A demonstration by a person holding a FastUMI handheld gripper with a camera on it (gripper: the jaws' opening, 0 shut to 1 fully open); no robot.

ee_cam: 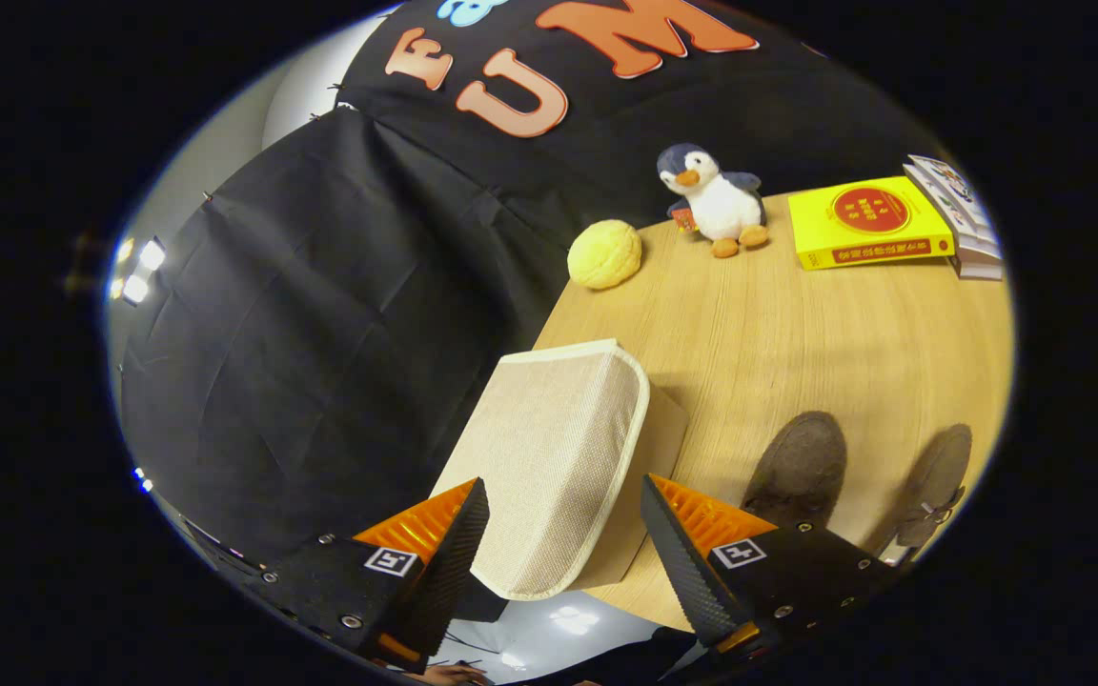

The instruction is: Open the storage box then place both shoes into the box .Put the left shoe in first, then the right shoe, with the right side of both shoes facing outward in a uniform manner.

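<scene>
The hand-held gripper (563, 534) hangs with its fingers spread wide and nothing pressed between them; the storage box (559, 457) shows in the gap, its woven fabric lid (549, 448) apparently down, at the near left corner of the surface (778, 333). The step in hand looks to be opening the box. To do it well, I would bring the fingers to the lid's pale piped rim and nip that rim alone — not the wall under it — then lift in an arc so the box does not slide off the corner. Whether the lid hinges or lifts free, I cannot tell.

Just right of the box lie two dark shoes (797, 462), one (935, 476) beyond the other, both still outside it. Farther back stand one yellow round plush (604, 253), one toy penguin (716, 200), one yellow book (868, 224) and a small stack of books (964, 224) — their number too blurred to count.
</scene>
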